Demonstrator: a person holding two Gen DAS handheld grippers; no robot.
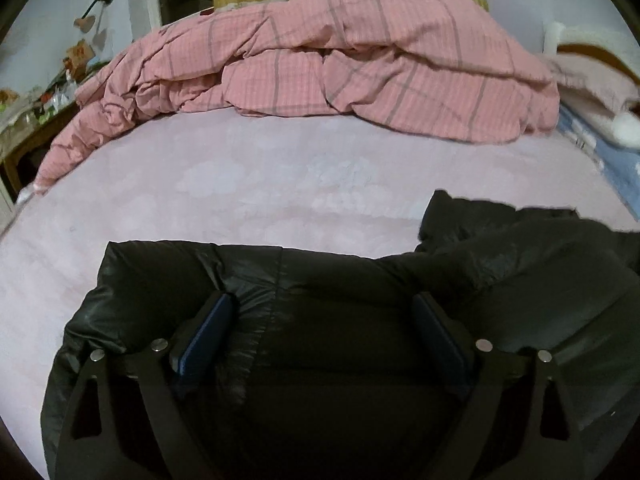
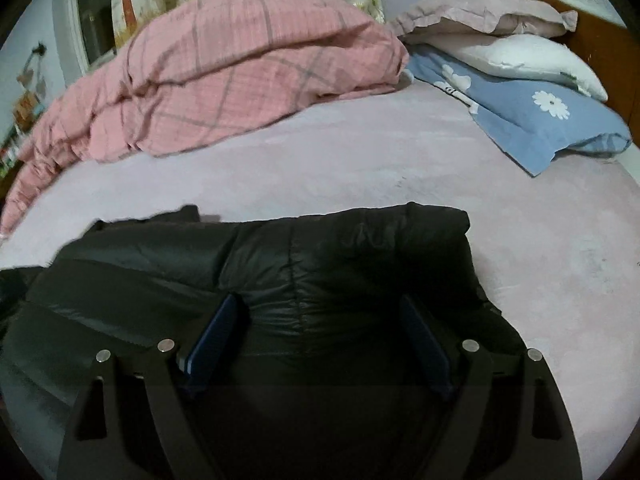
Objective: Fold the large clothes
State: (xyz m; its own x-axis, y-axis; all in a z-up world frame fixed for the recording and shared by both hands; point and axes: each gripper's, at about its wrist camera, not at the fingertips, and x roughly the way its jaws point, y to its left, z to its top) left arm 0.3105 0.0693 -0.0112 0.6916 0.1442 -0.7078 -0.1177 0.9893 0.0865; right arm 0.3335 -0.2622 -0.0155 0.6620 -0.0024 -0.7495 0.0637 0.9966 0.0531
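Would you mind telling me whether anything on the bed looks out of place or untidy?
Only the pink checked duvet stands out: it lies bunched in a heap along the far side of the bed, one end trailing off the left edge. The black jacket lies flat.

Both wrist cams low, close over black jacket (image 1: 360, 280), facing pink duvet (image 2: 240, 68).

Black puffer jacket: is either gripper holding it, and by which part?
Neither. Both grippers, left and right, hover open over the glossy black puffer jacket.
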